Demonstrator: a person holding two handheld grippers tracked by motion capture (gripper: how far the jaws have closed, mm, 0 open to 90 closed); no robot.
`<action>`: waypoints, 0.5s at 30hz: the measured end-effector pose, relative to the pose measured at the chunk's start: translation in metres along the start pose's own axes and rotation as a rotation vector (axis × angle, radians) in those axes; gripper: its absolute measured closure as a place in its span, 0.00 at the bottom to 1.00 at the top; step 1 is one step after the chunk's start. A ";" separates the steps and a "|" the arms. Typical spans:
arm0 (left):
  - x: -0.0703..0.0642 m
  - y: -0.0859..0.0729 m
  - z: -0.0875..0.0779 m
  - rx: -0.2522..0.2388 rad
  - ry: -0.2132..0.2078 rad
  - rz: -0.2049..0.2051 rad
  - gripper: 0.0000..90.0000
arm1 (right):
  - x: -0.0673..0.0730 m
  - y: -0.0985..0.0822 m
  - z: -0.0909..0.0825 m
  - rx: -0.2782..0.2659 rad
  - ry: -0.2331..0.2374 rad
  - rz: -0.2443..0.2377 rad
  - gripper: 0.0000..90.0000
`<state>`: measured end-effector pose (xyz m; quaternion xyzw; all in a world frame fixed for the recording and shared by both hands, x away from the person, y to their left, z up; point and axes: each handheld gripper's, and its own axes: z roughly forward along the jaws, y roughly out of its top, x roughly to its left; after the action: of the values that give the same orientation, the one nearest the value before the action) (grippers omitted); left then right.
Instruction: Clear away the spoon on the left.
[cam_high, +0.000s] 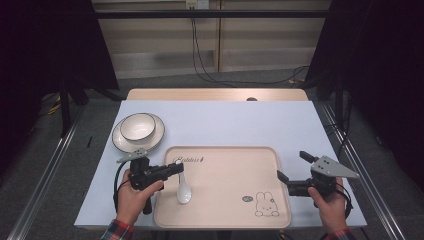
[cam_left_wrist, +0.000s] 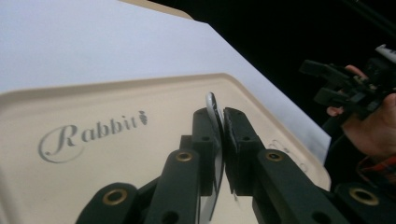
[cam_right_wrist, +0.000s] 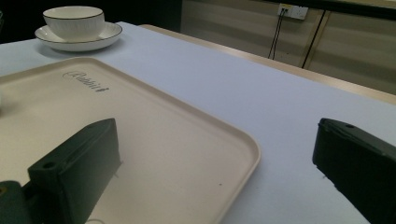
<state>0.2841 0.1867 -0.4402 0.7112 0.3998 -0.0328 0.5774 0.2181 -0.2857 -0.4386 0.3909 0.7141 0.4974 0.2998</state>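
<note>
Notably, the left gripper (cam_high: 176, 169) is clamped on the spoon (cam_high: 183, 190) handle near the tray (cam_high: 220, 210) left edge, bowl end toward the near edge; the right gripper (cam_high: 295, 169) stands apart at the right edge.

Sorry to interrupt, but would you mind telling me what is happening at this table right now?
A person holds a claw in each hand. The left claw is shut on the handle of a white spoon, whose bowl rests on the beige tray. The right claw hangs open at the tray's right edge, holding nothing. A bowl sits on a plate behind the tray, untouched.
</note>
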 end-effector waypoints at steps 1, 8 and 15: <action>0.001 0.000 0.001 -0.001 0.000 0.008 0.92 | 0.000 0.000 0.000 0.000 0.001 -0.001 0.00; 0.007 -0.002 0.007 -0.007 0.037 0.041 0.88 | 0.000 0.000 0.000 0.003 0.003 0.002 0.00; 0.018 -0.003 0.014 0.006 0.066 0.042 0.85 | 0.001 0.000 0.003 0.001 0.005 -0.006 0.00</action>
<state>0.3004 0.1845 -0.4568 0.7219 0.4033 0.0017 0.5623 0.2196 -0.2835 -0.4393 0.3875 0.7163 0.4973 0.2991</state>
